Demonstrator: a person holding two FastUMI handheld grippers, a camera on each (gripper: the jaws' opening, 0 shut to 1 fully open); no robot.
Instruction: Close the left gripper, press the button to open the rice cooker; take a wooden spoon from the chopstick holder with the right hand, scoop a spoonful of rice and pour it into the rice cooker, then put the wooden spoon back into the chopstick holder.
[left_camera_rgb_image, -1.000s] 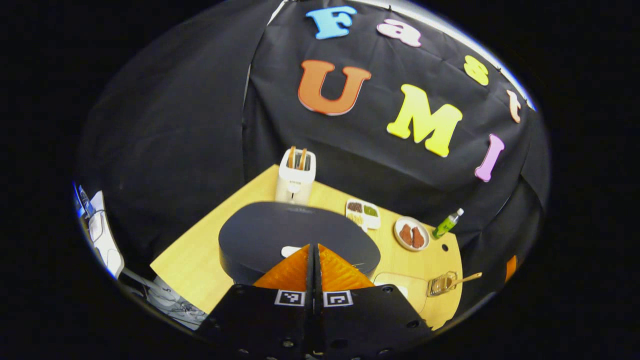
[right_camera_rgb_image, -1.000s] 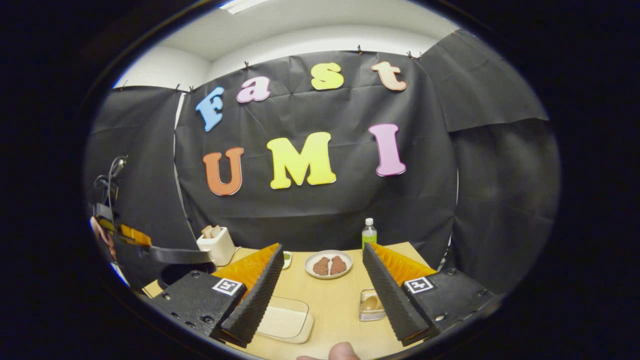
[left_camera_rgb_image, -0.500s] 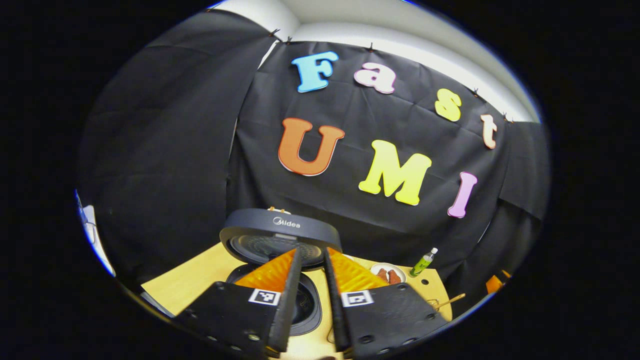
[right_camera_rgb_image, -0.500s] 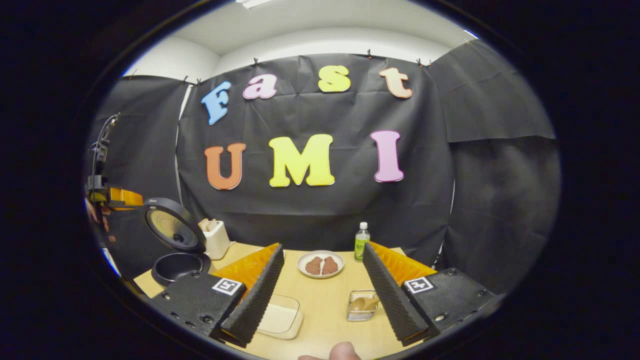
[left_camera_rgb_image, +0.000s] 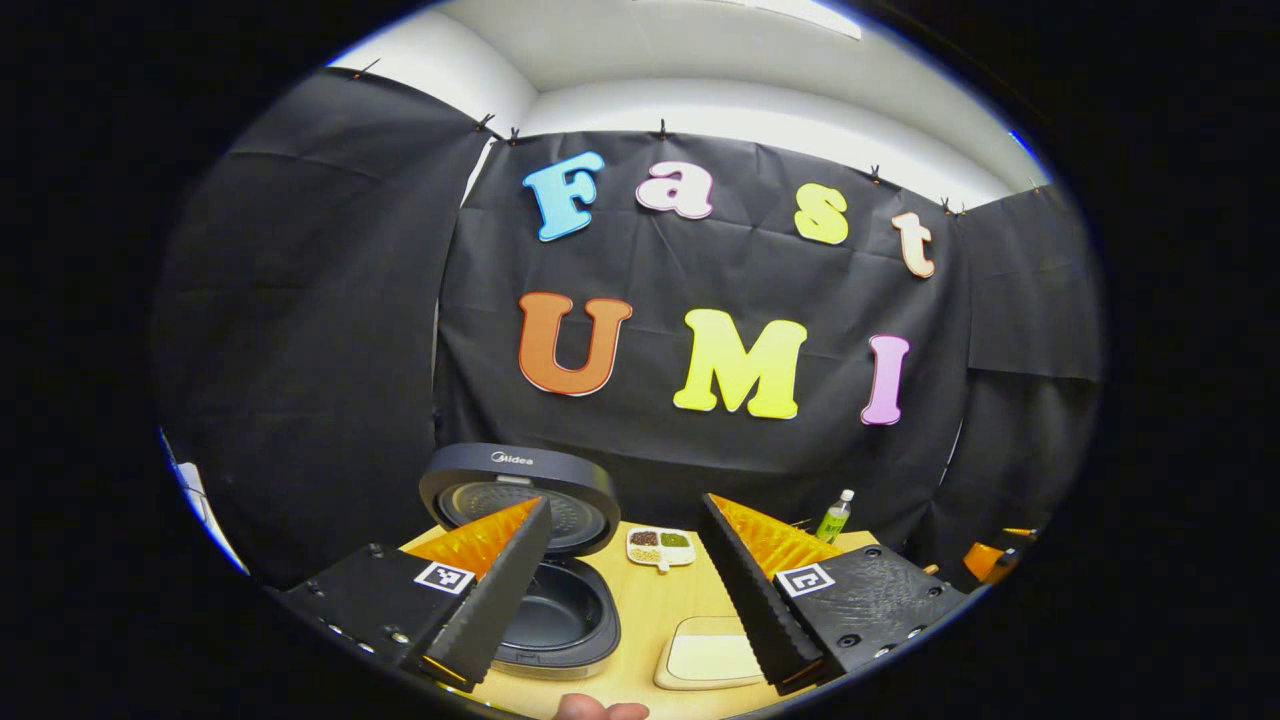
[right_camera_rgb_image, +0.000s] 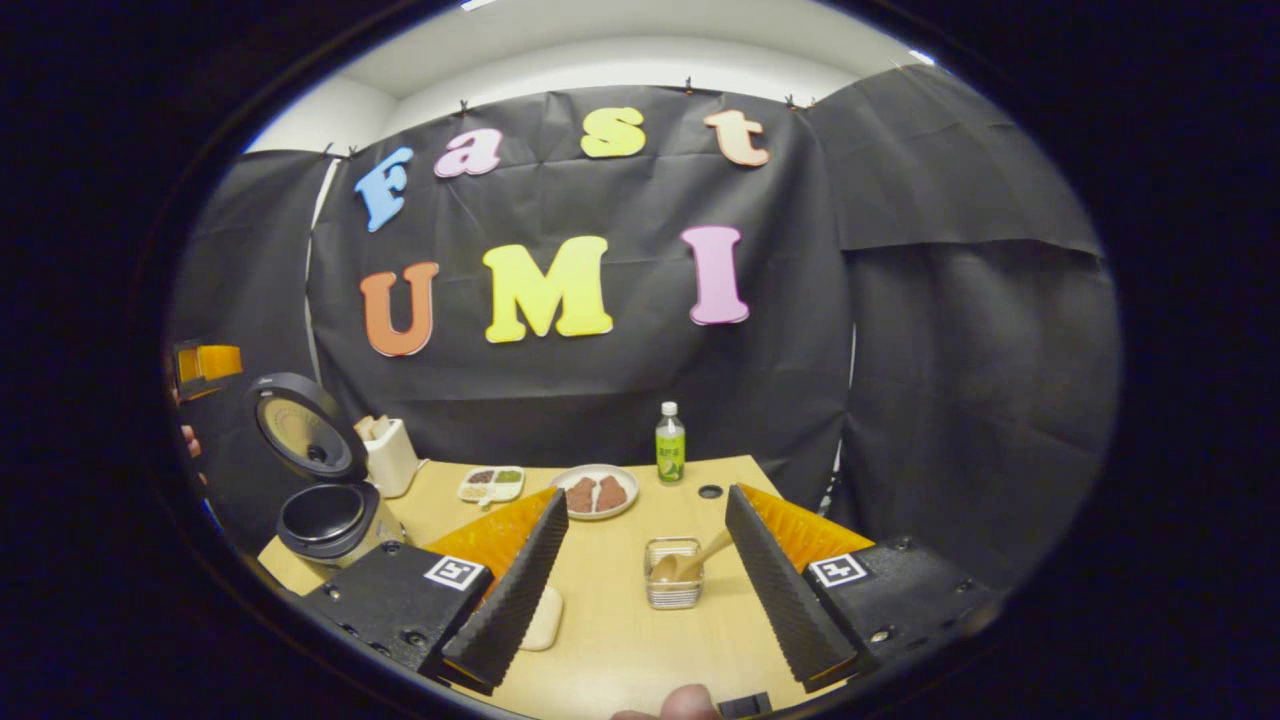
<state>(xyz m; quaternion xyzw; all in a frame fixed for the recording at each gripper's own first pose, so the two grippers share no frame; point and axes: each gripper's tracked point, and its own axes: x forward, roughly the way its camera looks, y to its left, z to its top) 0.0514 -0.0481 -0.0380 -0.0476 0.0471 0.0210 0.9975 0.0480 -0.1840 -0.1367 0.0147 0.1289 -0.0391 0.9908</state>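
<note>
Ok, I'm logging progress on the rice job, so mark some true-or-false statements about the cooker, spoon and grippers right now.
1. The rice cooker has its lid up. True.
2. The wooden spoon is held in the right gripper. False: it sits in the chopstick holder.
3. The left gripper is shut. False: it is open, holding nothing.
4. A green bottle stands upright on the table. True.
5. The right gripper is open. True.

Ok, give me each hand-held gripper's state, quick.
Left hand-held gripper: open, holding nothing.
Right hand-held gripper: open, holding nothing.
</note>
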